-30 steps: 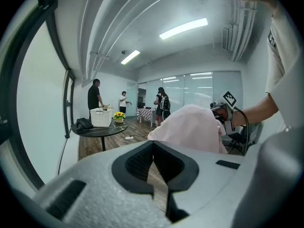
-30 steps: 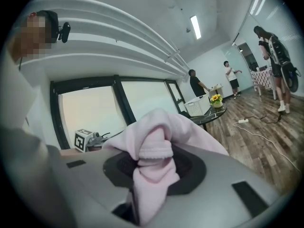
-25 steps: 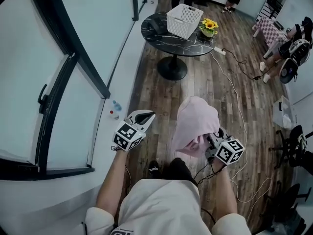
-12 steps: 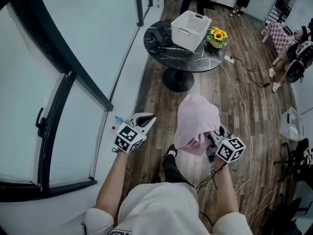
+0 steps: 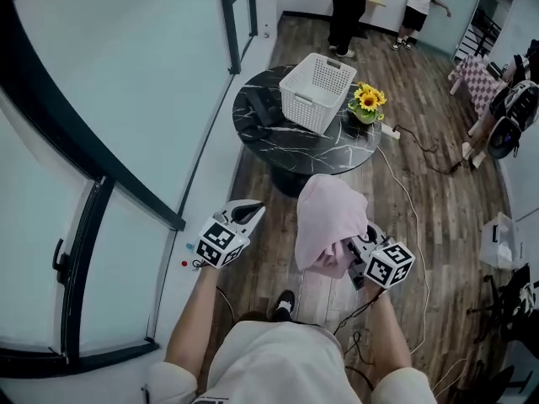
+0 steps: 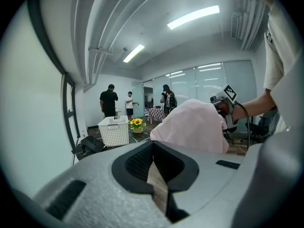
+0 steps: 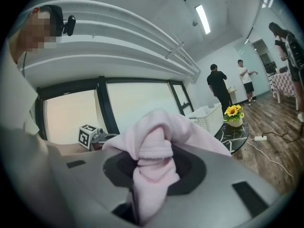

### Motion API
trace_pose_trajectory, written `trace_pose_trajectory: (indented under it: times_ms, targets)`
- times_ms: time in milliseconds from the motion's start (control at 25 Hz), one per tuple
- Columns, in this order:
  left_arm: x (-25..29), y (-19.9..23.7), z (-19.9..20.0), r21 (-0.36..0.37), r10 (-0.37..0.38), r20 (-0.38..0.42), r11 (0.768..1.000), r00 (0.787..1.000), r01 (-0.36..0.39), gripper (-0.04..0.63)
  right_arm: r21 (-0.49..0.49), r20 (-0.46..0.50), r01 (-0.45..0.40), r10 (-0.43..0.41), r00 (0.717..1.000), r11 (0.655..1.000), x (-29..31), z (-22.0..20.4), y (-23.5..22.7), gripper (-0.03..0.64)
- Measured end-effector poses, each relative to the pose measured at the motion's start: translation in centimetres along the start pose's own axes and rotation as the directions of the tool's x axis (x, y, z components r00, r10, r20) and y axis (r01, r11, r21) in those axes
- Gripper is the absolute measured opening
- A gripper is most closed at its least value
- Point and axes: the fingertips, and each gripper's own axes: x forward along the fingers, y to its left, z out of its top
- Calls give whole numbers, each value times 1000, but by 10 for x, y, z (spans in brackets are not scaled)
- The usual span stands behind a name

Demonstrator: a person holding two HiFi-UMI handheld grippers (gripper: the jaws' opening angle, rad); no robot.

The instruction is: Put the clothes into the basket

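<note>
1. We carry the pink garment (image 5: 330, 217) bunched up in front of us. It isn't in the basket (image 5: 316, 91) yet; that stands at about 12 o'clock from it, well apart.
2. Our right gripper (image 5: 360, 251) sits at the garment's 4 o'clock. Its jaws are clenched on a rolled fold of the cloth, and the rest balloons up over them. We judge this pinch on a thick fold is there so that nothing trails to the floor on the way.
3. Our left gripper (image 5: 248, 211) is at the garment's 9 o'clock and apart from it. Its jaws are drawn almost together with only a sliver of floor between them, and they hold nothing. It looks spare for now, ready to steady or tuck cloth at the basket.
4. The basket rests on a round dark marble table (image 5: 278, 146), with sunflowers (image 5: 367, 99) just beside it at 3 o'clock and a black object (image 5: 261, 108) at 9 o'clock.
5. Between us and the table we see bare wooden floor. A white cable (image 5: 404, 196) runs down at 2 o'clock, where a foot might catch it. Two people stand beyond the table at 12 o'clock, and a glass wall runs along 9 o'clock.
</note>
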Motion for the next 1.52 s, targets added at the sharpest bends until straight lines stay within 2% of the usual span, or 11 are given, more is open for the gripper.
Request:
trace_pose_trajectory:
  times_ms: [200, 480, 600, 800, 920, 1040, 1200, 1320, 1440, 1520]
  targets:
    - [36, 37, 30, 15, 17, 29, 1000, 999, -17, 15, -30, 17, -17, 18, 1000, 999, 26, 37, -28, 123]
    - [99, 74, 38, 3, -7, 7, 1000, 1000, 7, 15, -18, 49, -40, 41, 998, 999, 71, 74, -71, 123]
    - [134, 88, 41, 12, -46, -4, 999, 999, 46, 15, -24, 52, -46, 47, 998, 999, 95, 88, -89, 123]
    - [197, 110, 56, 68, -160, -50, 984, 986, 164, 15, -47, 56, -41, 44, 997, 998, 137, 122, -118, 123]
    - [229, 120, 81, 86, -224, -31, 970, 974, 226, 15, -60, 67, -48, 52, 996, 997, 161, 151, -131, 123]
    - [257, 137, 111, 127, -253, -12, 959, 967, 253, 15, -56, 90, -65, 70, 993, 996, 186, 185, -145, 123]
    - [279, 175, 155, 169, -251, 39, 956, 967, 241, 15, -20, 154, -87, 89, 984, 996, 213, 233, -165, 123]
    - [299, 217, 198, 227, -253, 73, 946, 965, 231, 15, -20, 196, -105, 107, 975, 994, 242, 281, -182, 123]
    - [315, 255, 241, 268, -248, 115, 940, 962, 210, 15, -40, 232, -102, 108, 967, 994, 268, 326, -196, 123]
    - [320, 266, 251, 280, -235, 136, 941, 962, 190, 15, -71, 244, -101, 115, 963, 992, 275, 338, -198, 123]
